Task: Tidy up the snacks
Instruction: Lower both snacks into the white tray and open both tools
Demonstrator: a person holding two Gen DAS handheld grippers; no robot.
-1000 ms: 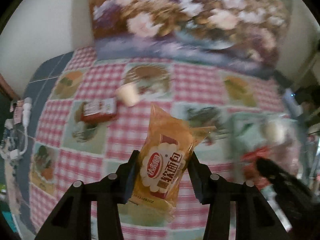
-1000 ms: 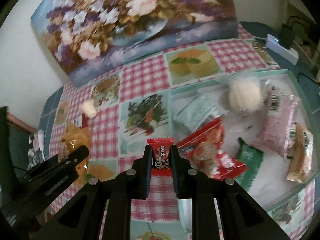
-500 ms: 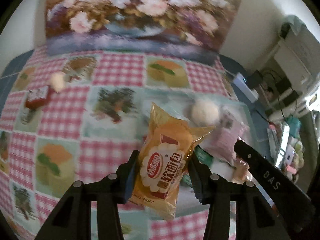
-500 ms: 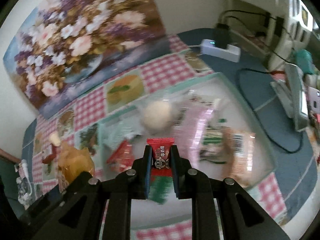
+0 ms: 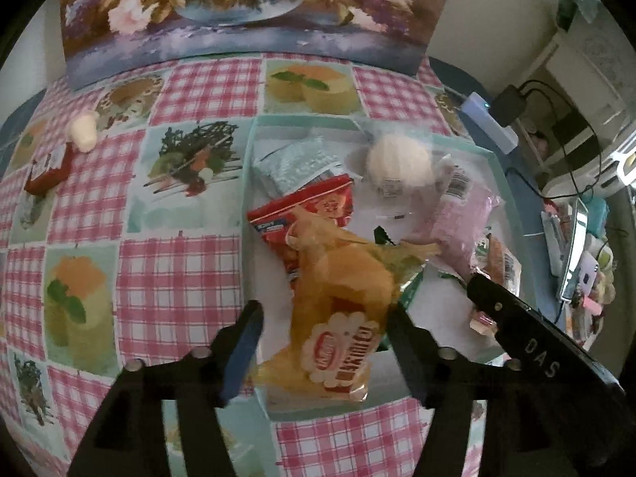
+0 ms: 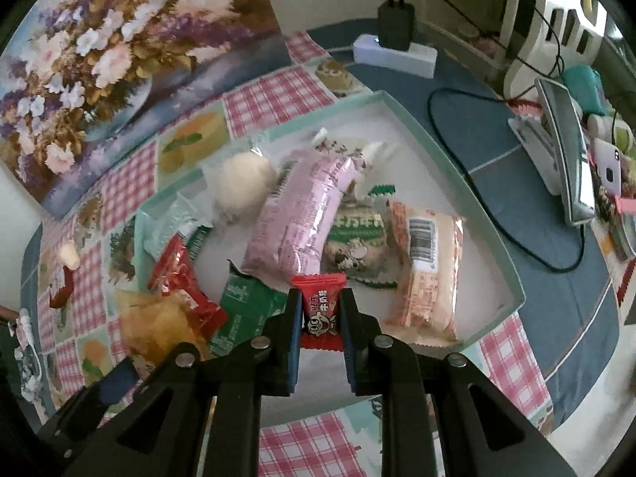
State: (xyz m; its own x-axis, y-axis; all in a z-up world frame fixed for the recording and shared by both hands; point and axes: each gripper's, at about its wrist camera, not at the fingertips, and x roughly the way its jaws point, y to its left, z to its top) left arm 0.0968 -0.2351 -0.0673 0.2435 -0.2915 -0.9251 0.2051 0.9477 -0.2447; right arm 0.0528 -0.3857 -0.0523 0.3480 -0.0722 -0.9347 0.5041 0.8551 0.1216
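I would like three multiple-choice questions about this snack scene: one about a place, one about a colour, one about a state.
1. Where does the round white snack lie?
A. inside the tray
B. on the checked cloth beside the tray
C. on the power strip

2. What colour is the small candy in the right gripper?
A. green
B. red
C. pink

3. How does the left gripper stand on the orange bread pack?
A. clamped tight on it
B. open, the pack loose between its fingers
C. shut with nothing near

Answers:
1. A, it rests within the tray rim, next to the pink pack.
2. B, its wrapper is red.
3. B, the jaws have just been opening and a gap shows at the left finger.
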